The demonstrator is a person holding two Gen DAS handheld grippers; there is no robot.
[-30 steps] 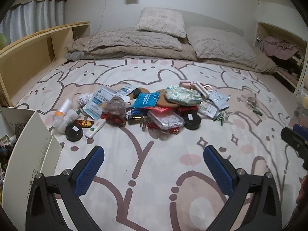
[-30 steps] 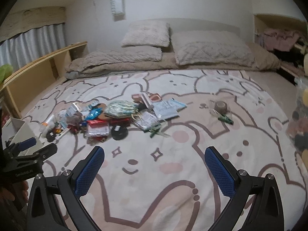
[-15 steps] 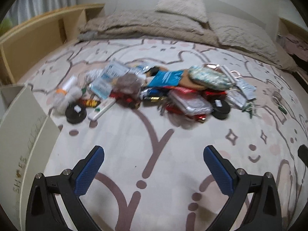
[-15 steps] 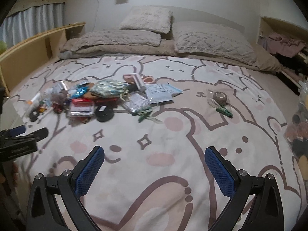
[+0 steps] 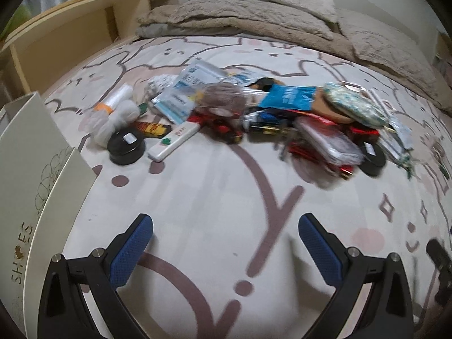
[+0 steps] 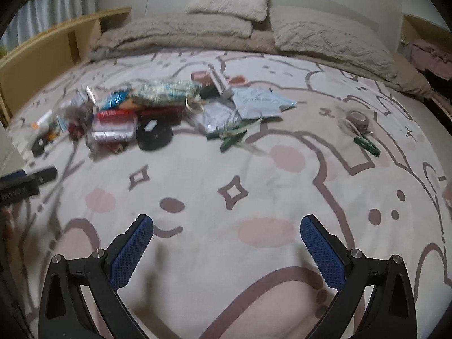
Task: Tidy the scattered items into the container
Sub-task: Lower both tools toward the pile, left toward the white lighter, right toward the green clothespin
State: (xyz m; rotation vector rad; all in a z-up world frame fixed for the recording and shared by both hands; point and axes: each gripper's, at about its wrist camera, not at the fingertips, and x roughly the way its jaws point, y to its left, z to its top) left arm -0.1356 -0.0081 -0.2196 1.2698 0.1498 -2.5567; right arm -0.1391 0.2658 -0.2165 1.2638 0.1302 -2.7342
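A pile of scattered small items (image 5: pixel 271 118) lies on the bed: packets, a floral pouch (image 5: pixel 354 107), a black round tin (image 5: pixel 125 147), a white remote (image 5: pixel 175 141) and a clear case (image 5: pixel 327 141). The pile also shows in the right wrist view (image 6: pixel 152 113), with a tape roll (image 6: pixel 358 118) and a green clip (image 6: pixel 366 145) apart to the right. A white shoe box (image 5: pixel 31 186) stands at the left. My left gripper (image 5: pixel 225 243) is open and empty over the sheet, short of the pile. My right gripper (image 6: pixel 226 244) is open and empty.
The bed has a bunny-print sheet (image 5: pixel 226 197), with beige pillows and a blanket (image 6: pixel 226 28) at the far end. A wooden shelf unit (image 5: pixel 70 36) runs along the left side. The left gripper's tip shows at the left of the right wrist view (image 6: pixel 28 180).
Both grippers have moved forward and lower toward the pile, which now looks larger. The left view has tilted down and the shoe box sits closer at its left. Both stay open.
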